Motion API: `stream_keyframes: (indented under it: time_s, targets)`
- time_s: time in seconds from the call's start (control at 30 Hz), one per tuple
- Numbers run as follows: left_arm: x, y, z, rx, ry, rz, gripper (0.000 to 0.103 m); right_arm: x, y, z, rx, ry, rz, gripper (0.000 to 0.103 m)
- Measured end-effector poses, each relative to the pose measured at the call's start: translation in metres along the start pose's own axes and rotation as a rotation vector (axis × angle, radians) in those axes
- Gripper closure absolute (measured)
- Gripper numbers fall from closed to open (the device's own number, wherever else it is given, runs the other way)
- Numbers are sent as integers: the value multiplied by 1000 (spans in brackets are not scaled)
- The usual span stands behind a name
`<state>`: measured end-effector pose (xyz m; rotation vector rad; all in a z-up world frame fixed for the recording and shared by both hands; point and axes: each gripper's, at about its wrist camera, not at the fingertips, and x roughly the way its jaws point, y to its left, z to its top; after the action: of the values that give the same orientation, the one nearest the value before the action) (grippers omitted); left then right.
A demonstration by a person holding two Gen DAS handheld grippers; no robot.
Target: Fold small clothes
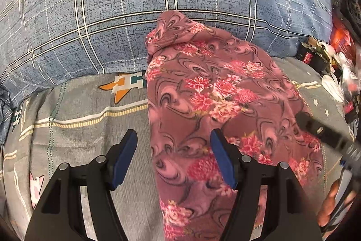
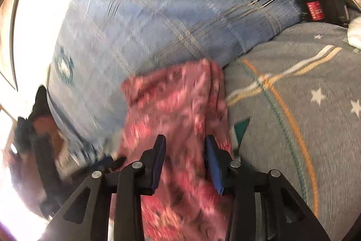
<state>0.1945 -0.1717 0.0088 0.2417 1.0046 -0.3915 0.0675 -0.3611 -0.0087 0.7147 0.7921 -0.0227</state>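
A pink floral garment [image 1: 216, 105] lies in a long strip on the grey printed bedsheet [image 1: 85, 132], its far end resting against a blue plaid quilt [image 1: 135, 3]. My left gripper [image 1: 173, 137] is open and hovers over the garment's left edge, its blue pads [image 1: 125, 162] clear of the cloth. The right gripper's black finger [image 1: 315, 128] reaches over the garment's right edge, with a hand [image 1: 331, 202] behind it. In the blurred right wrist view my right gripper [image 2: 185, 140] is open above the garment [image 2: 171, 110], and its pads do not press the cloth.
The blue plaid quilt [image 2: 146, 15] bulges along the far side. At the far right lie a black box with a red label [image 1: 312, 58], [image 2: 315, 10] and white and red clutter [image 1: 340, 83]. Bright window light fills the left of the right wrist view.
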Motion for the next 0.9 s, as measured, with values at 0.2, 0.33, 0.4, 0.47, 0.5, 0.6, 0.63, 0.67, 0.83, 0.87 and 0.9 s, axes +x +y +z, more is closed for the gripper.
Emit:
stream_keyframes:
  time_s: [0.2, 0.33, 0.4, 0.47, 0.5, 0.6, 0.63, 0.67, 0.83, 0.87, 0.9]
  targets:
    - [-18, 6, -14, 6, -24, -21, 35, -33, 17, -2, -47, -145, 38, 95]
    - [5, 15, -33, -15, 81, -44, 34, -2, -10, -16, 28, -9, -52, 95]
    - [2, 21, -37, -30, 81, -86, 34, 0, -16, -20, 48, 6, -43, 93]
    - [-3, 30, -33, -47, 77, -121, 35, -13, -15, -11, 81, -30, -19, 87]
    - [-4, 35, -30, -60, 78, -134, 35, -20, -16, -5, 94, -63, -10, 86]
    - [-2, 50, -12, -143, 80, -180, 35, -30, -20, 21, 134, -152, -13, 66]
    - [3, 54, -4, -176, 92, -191, 35, -30, -21, 26, 139, -152, -11, 56]
    - [7, 55, 1, -197, 104, -204, 35, -18, -21, 37, 146, -123, -1, 53]
    - [43, 55, 29, -308, 186, -281, 35, 40, -11, 62, 122, -2, -88, 65]
    - [43, 53, 31, -311, 177, -288, 35, 45, -3, 68, 72, -11, -66, 81]
    - [44, 50, 35, -308, 154, -284, 35, 43, 3, 69, 35, -36, -60, 95]
